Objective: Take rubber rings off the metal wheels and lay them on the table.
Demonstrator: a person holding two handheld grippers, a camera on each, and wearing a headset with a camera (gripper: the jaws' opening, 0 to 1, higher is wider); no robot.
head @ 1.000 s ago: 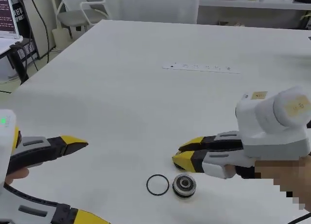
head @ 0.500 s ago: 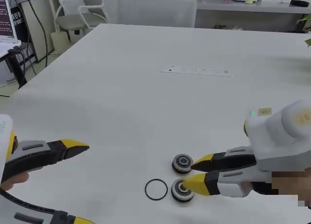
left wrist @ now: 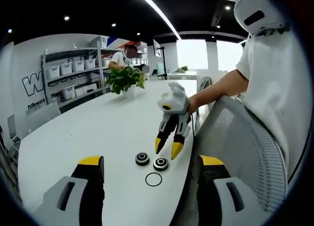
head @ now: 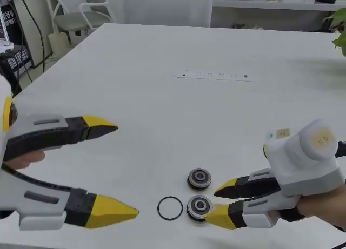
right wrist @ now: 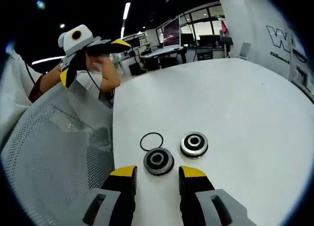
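right gripper (head: 212,206): jaws a little apart, holding nothing, yellow tips just right of the near metal wheel (head: 199,207). left gripper (head: 127,169) gapes wide, empty. a thin black rubber ring (head: 170,208) lies flat on the white table (head: 162,98), just left of that wheel. the second wheel (head: 199,179), shiny with a dark centre, sits just beyond.

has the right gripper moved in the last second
Yes, the right gripper came nearer the person: from beyond the ring to level with it, beside the near wheel.

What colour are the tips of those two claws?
Yellow, on left gripper and right gripper alike; clearest in head view.
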